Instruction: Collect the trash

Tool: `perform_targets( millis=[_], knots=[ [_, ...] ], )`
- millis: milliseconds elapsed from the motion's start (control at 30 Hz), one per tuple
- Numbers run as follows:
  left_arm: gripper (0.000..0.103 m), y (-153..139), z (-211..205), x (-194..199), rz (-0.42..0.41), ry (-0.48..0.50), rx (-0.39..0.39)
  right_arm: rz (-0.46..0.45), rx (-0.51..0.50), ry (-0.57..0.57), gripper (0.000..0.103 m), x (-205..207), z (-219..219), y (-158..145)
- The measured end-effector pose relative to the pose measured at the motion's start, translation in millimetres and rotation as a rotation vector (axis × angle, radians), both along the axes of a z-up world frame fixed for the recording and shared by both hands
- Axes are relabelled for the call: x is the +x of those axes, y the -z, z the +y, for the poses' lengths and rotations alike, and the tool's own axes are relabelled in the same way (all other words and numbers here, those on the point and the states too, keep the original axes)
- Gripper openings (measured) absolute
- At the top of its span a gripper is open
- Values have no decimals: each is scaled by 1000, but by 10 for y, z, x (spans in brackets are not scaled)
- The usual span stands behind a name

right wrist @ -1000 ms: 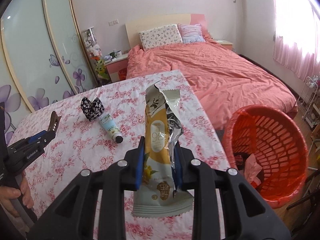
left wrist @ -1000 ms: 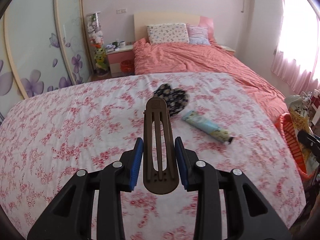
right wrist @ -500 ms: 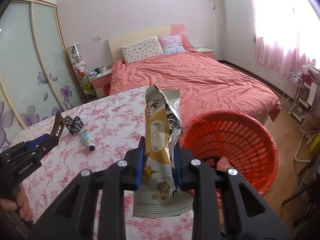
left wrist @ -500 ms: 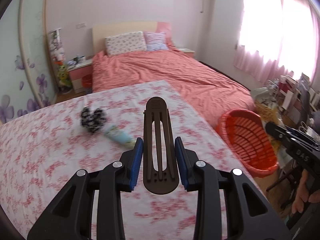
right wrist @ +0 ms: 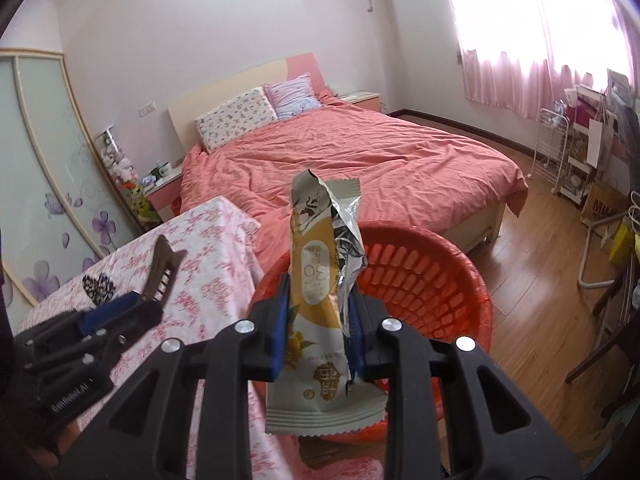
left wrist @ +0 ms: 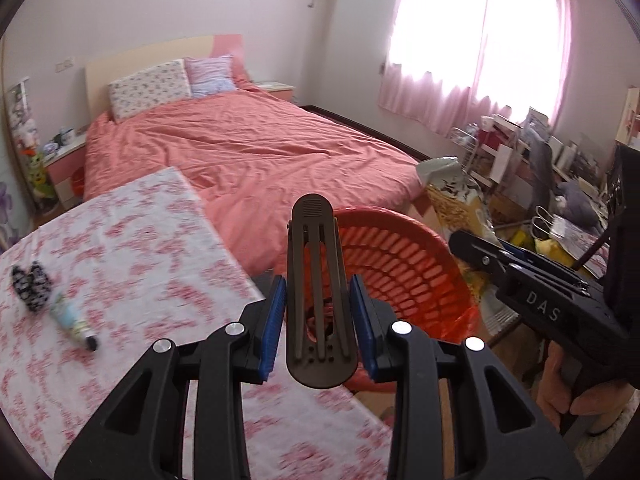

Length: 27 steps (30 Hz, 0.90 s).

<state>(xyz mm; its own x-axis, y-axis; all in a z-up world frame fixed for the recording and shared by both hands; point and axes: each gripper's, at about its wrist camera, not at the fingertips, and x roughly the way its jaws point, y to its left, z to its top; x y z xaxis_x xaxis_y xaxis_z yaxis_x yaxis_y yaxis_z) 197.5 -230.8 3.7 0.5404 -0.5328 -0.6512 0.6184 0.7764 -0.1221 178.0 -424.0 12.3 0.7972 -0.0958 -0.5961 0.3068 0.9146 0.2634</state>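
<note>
- Left gripper [left wrist: 318,330]: clenched on a brown hair clip [left wrist: 318,300], which stands upright between the blue pads; no slack visible.
- Right gripper [right wrist: 318,326]: clenched on an opened snack wrapper [right wrist: 326,292], torn top uppermost, lower seal hanging below the jaws.
- Red basket [right wrist: 432,280]: stands on the floor just beside the bench [left wrist: 132,248] edge, directly ahead of both grippers. In the right wrist view the wrapper sits in front of its near rim; in the left wrist view the clip overlaps its opening. Some items already lie at the bottom (too small to identify).
- Remaining on the bench: a cream tube [left wrist: 72,318] and a black-and-white patterned cloth piece [left wrist: 30,286], touching or nearly so, well apart from the basket.
- Step in hand, by judgement: carrying both items to the basket for deposit.
- Next move calls for: bringing each gripper fully over the opening before release; the light wrapper may drift and miss the rim.
</note>
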Motion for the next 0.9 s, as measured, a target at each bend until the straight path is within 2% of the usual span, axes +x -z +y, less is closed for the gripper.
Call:
perform_targets(
  millis=[167,267,333,367,433,633,700,900],
  knots=[
    [34,184,-367,59,28,54,17,4,46,21,27,115,-326,145],
    [36,309,-482,95,43,51,53,15,60,27,34,213,-442,274],
    [56,393,-479,161,60,29,75,25,61,31,50,285,-490,380],
    [57,427,-451,189,63,12,82,29,59,32,59,310,-502,427],
    [58,462,-411,223,69,-11,98,46,53,28,63,341,-471,490],
    [70,457,-95,236,32,-108,144,79,6,33,72,357,-326,587],
    [71,442,54,256,22,-144,159,90,-28,29,76,366,-224,586],
    [76,414,751,372,6,-288,192,115,-81,-24,76,401,177,584]
  ],
)
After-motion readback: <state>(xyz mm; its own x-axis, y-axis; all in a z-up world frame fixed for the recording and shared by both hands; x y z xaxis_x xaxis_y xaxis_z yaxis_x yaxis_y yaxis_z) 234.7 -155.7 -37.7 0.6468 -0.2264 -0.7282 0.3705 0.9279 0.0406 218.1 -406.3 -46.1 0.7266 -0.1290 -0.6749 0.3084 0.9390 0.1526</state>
